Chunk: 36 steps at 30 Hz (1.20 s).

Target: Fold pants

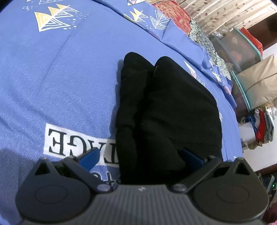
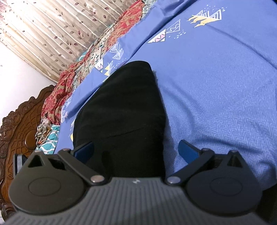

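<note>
Left wrist view
Surface: a blue bedsheet [image 1: 69, 77] printed with yellow and white triangles and a white label with black letters, spread over a bed.
Background: a leaf-patterned curtain [image 1: 225, 15], a red floral cloth [image 1: 178, 19] along the bed's far edge, and stacked clothes [image 1: 263, 126] at the right.
Pants: the black pants [image 1: 166, 110] lie bunched in thick folds on the sheet, running away from the camera.
Left gripper: the left gripper [image 1: 140, 159] has its blue fingers [image 1: 88, 159] spread wide, one over the sheet, the other against the black cloth; nothing is pinched.

Right wrist view
Surface: the same blue sheet, with a carved wooden headboard [image 2: 19, 124] at the left.
Pants: a smooth black slab tapering away.
Right gripper: the right gripper [image 2: 136, 152] stands fully spread, the near edge of the pants between its fingers, unpressed.
</note>
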Motion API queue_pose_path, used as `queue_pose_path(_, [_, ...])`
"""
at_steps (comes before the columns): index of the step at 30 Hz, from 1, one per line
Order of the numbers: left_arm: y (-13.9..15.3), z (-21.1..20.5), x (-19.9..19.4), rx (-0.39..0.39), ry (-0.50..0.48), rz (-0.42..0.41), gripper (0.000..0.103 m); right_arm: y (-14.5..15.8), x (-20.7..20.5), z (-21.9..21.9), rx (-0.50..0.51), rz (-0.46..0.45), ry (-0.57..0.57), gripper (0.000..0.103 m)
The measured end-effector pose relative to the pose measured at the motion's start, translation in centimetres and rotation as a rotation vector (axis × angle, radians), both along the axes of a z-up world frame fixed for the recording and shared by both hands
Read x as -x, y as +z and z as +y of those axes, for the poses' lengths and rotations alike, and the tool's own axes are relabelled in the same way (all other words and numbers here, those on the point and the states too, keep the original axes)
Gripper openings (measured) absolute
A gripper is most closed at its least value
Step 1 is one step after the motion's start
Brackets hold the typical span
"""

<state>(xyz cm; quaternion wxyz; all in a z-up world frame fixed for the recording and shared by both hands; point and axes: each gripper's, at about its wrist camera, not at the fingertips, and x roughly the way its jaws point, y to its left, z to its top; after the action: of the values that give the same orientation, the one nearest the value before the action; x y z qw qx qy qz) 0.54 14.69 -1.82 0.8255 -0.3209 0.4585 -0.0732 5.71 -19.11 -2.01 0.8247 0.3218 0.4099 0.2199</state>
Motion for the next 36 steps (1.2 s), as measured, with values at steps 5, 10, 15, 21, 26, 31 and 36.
queue_pose_path(5, [0.1, 0.1, -0.2, -0.004, -0.011, 0.009, 0.103, 0.1, 0.1, 0.1, 0.004, -0.005, -0.002, 0.103])
queue_pose_path(10, [0.2, 1.0, -0.9, 0.040, -0.029, 0.039, 0.103, 0.2, -0.1, 0.1, 0.025, -0.015, 0.038, 0.103])
queue_pose_path(15, [0.0, 2.0, -3.0, 0.187, -0.067, 0.035, 0.103, 0.6, -1.9, 0.1, 0.023, -0.004, 0.083, 0.103])
queue_pose_path(21, [-0.4, -0.7, -5.0, 0.124, -0.129, 0.008, 0.102, 0.2, -6.2, 2.3, 0.021, -0.045, 0.179, 0.082])
queue_pose_path(26, [3.0, 0.1, -6.0, 0.181, -0.135, -0.085, 0.077, 2.5, -8.3, 3.9, -0.038, -0.095, 0.266, 0.043])
queue_pose_path(31, [9.5, 0.3, -11.5, 0.062, -0.147, -0.255, 0.082, 8.3, -11.7, 6.4, 0.021, -0.358, 0.272, 0.041])
queue_pose_path(36, [10.3, 0.9, -19.1, 0.019, -0.129, -0.327, 0.087, 9.6, -18.7, 7.4, 0.053, -0.495, 0.223, 0.041])
